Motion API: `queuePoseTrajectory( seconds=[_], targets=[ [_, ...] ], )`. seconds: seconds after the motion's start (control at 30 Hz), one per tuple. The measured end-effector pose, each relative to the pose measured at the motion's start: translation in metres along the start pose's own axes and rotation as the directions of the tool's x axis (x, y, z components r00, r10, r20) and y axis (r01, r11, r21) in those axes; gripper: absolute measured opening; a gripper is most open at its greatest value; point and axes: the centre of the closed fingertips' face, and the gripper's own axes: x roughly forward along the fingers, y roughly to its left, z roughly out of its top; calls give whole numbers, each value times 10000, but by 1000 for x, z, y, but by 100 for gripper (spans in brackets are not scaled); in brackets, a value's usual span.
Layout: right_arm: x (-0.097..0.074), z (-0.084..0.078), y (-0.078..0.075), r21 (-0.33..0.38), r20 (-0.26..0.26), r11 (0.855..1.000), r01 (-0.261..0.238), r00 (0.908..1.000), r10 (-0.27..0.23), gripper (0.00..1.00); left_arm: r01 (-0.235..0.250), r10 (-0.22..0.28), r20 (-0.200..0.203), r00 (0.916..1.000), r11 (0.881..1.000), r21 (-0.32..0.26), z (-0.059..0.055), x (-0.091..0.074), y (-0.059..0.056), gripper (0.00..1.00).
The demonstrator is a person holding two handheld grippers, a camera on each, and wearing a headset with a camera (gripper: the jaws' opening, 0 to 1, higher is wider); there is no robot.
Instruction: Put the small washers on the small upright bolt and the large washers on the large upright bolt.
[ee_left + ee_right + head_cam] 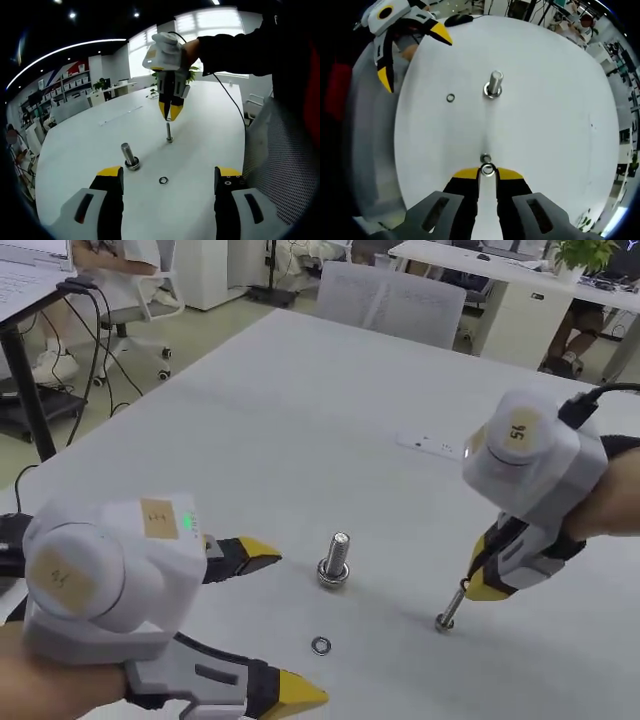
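- Stretching pale and bare across the scene, the desk [300, 420] carries both bolts.
- Left gripper [278, 625], low at the near edge, jaws flung wide apart, nothing between them!
- Right gripper [480, 588] hangs tips-down, jaws pinched almost together on a small washer [487, 170], right over the small bolt [447, 612].
- Large bolt [336, 555] stands upright mid-desk, washers ringed round its foot.
- Small bolt stands to the right of the large one, well apart, just beneath the yellow tips.
- One loose washer [321, 645] lies flat on the desk, near the large bolt, in front of the open left gripper.
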Motion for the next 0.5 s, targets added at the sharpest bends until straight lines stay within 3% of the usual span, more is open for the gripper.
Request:
queuePoseTrajectory(
  seconds=[0.5],
  targets=[
    [9, -1, -3, -13, -151, 9998, -189, 9997, 189, 13, 1, -1, -46, 10000, 10000, -73, -1, 3, 1, 73]
  ],
)
